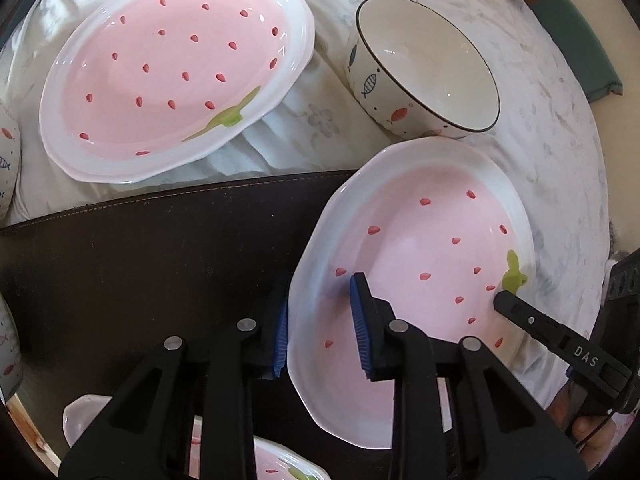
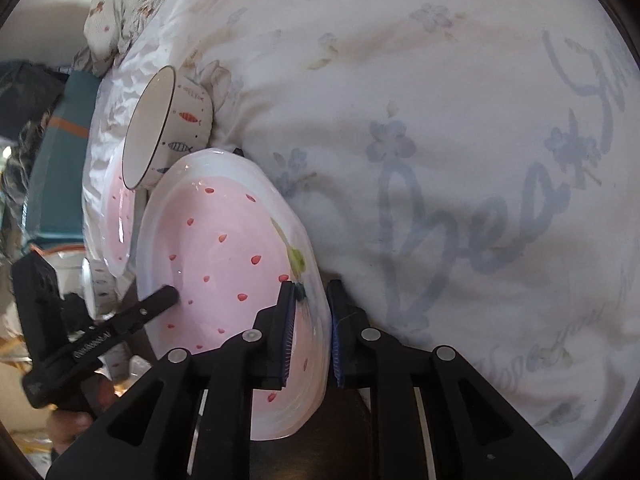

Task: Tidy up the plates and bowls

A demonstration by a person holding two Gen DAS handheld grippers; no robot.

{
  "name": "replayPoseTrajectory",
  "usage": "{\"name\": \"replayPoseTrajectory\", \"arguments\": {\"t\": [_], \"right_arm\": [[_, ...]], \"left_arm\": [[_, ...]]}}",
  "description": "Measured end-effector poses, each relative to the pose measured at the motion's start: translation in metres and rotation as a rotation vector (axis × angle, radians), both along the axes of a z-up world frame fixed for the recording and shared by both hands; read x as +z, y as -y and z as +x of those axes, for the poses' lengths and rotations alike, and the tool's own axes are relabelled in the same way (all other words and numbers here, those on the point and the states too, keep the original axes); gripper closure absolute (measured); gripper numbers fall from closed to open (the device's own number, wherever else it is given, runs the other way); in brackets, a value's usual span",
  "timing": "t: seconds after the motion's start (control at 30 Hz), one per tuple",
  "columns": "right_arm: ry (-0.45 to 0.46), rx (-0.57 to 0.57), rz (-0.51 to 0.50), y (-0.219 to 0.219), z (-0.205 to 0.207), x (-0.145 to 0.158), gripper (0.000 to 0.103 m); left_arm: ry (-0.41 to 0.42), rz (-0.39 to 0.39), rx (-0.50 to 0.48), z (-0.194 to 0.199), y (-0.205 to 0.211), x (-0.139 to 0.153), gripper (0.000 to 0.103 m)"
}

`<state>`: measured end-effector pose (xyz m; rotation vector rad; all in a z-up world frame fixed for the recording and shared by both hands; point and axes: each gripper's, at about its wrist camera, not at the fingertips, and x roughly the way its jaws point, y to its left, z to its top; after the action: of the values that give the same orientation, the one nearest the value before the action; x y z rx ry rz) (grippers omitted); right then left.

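A pink strawberry plate (image 1: 424,264) with a white rim lies half on a dark leather edge, half on the white quilt. My left gripper (image 1: 320,328) straddles its near left rim, with the pads a little apart from it. My right gripper (image 2: 312,332) is shut on the same plate (image 2: 224,256) at its stem side, one pad inside and one under the rim; its finger (image 1: 532,320) shows in the left wrist view. A second strawberry plate (image 1: 176,76) lies at the upper left. A white fish-pattern bowl (image 1: 424,64) stands behind the held plate.
A dark brown leather surface (image 1: 140,272) runs across the left wrist view. Another strawberry plate (image 1: 280,464) peeks out at the bottom. Fish-pattern crockery (image 1: 8,152) sits at the far left edge. A teal box (image 2: 60,168) and a floral pillow (image 2: 132,4) lie beyond the quilt (image 2: 460,120).
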<state>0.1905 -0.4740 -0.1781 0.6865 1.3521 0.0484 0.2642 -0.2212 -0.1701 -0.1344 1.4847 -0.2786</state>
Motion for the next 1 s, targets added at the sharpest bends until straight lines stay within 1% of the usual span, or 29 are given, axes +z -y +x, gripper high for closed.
{"name": "replayPoseTrajectory", "arguments": {"t": [0.13,0.23,0.3,0.37,0.47,0.6,0.73,0.9,1.0], "right_arm": [[0.030,0.018,-0.027,0.000,-0.003,0.011,0.086],[0.051,0.008,0.009,0.005,-0.007,0.018,0.090],[0.069,0.022,0.017,0.003,-0.010,0.023,0.091],[0.078,0.038,0.003,-0.003,-0.011,0.028,0.091],[0.096,0.052,0.002,-0.011,-0.015,0.035,0.091],[0.129,0.074,0.000,-0.020,-0.018,0.046,0.091],[0.167,0.099,0.001,-0.031,-0.025,0.060,0.091],[0.186,0.122,-0.007,-0.045,-0.034,0.071,0.091],[0.199,0.146,-0.038,-0.055,-0.039,0.077,0.091]], "left_arm": [[0.033,-0.022,0.001,-0.005,-0.002,0.012,0.079],[0.024,-0.026,0.038,-0.007,-0.008,0.014,0.079],[0.034,-0.025,0.043,-0.010,-0.015,0.017,0.079],[0.041,-0.024,0.056,-0.013,-0.022,0.020,0.079],[0.059,-0.043,0.078,-0.020,-0.030,0.028,0.079],[0.076,-0.036,0.078,-0.025,-0.042,0.037,0.079],[0.082,-0.048,0.090,-0.033,-0.056,0.045,0.079],[0.124,-0.041,0.089,-0.052,-0.068,0.062,0.079],[0.135,-0.031,0.092,-0.064,-0.080,0.069,0.079]]}}
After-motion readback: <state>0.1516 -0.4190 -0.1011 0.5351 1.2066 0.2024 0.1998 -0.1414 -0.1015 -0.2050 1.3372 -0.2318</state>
